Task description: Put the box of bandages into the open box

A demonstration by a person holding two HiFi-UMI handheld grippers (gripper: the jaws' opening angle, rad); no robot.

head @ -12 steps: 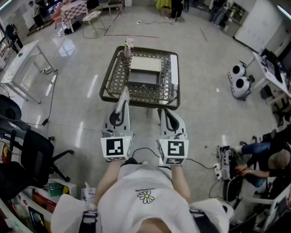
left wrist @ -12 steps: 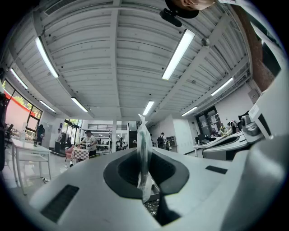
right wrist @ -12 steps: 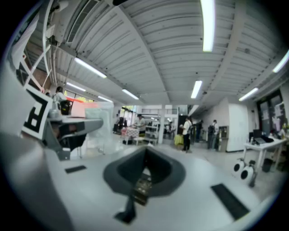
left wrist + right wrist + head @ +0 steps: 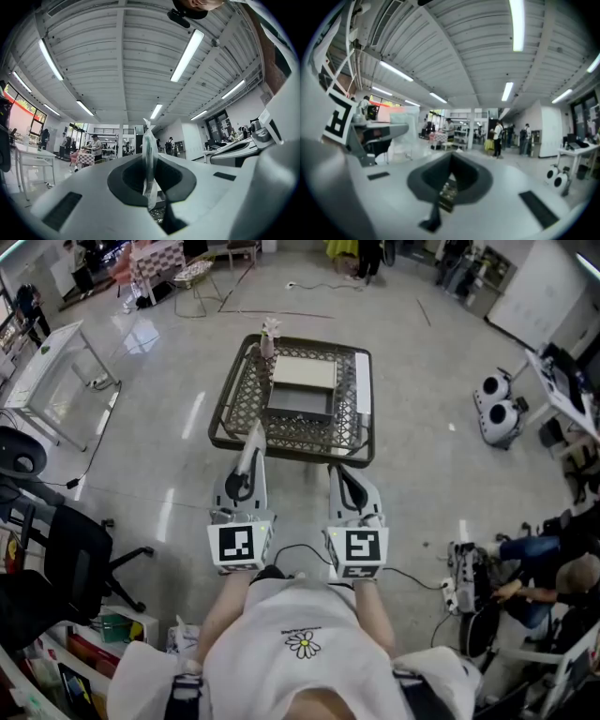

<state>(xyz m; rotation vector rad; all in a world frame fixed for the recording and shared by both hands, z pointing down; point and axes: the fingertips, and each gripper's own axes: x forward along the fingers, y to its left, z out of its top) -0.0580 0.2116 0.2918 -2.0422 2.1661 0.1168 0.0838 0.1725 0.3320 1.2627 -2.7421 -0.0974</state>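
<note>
A clear packet (image 4: 149, 140) sits pinched between left gripper (image 4: 149, 161) jaws; right gripper (image 4: 451, 157) closed.

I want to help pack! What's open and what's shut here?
Dark rectangular box on the metal lattice table: open, cream lid folded back.
Left hand-held gripper: shut on a thin clear plastic wrapper.
Right hand-held gripper: shut, nothing between its jaws.
</note>
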